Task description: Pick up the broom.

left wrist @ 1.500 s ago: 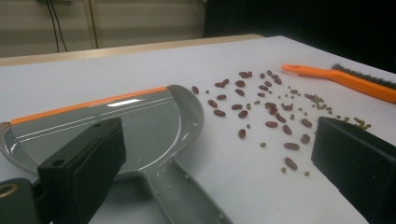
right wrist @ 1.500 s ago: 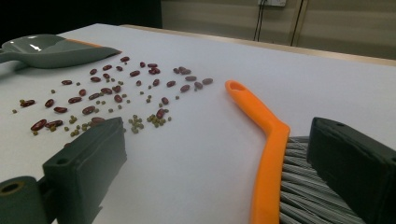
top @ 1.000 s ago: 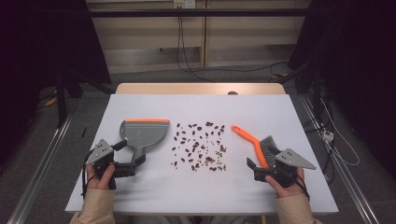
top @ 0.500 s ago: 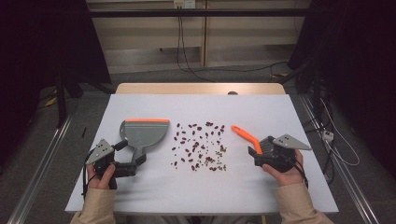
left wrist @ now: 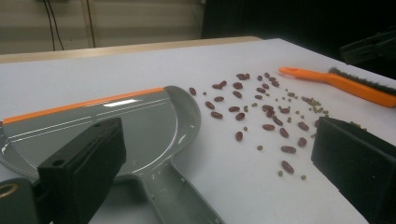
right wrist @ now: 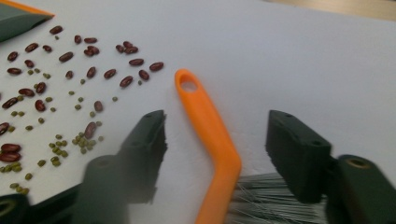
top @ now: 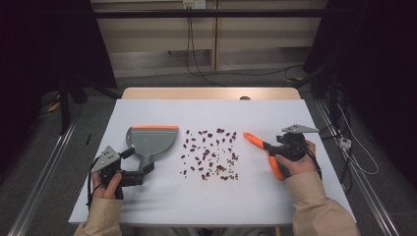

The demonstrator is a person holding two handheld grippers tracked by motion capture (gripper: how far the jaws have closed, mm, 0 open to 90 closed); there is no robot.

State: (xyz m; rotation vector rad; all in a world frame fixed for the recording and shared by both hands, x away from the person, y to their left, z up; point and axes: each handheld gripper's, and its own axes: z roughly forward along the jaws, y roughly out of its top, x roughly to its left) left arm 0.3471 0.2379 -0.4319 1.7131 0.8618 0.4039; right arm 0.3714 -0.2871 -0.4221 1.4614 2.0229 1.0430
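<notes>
**Inspector:** Start with the right claw (right wrist: 212,154). What is its state?

**Observer:** Its jaws straddle the orange brush (right wrist: 210,135), one on each side of the handle at the bend, just ahead of the bristles. They have just been closing, with the handle between them. A gap is visible on both sides, so the pads do not press yet. I record it as released, mid-approach.

**Inspector:** Why that spot on the handle?

**Observer:** In my judgement, a grip near the bristles gives the firmest control for sweeping. The free end, with its hanging hole, points ahead of the claw toward the beans.

**Inspector:** And the left claw (left wrist: 210,168)?

**Observer:** Also released. Its jaws stand wide, and the grey dustpan (left wrist: 130,121) lies between and ahead of them, the stem running back toward the claw. No pad touches it. In the high view the left claw (top: 139,173) sits at the stem end, the natural place to take hold.

**Inspector:** Where is the material to be cleared?

**Observer:** The scattered beans (top: 210,153), red ones with smaller green ones among them, lie on the white desk (top: 162,206) between both claws. From the left claw they lie ahead and to its right, just past the pan's side wall.

**Inspector:** The pan's orientation?

**Observer:** Its orange-edged lip (top: 155,127) faces away from the person. I judge the pan needs turning before the beans can be swept in.
</notes>
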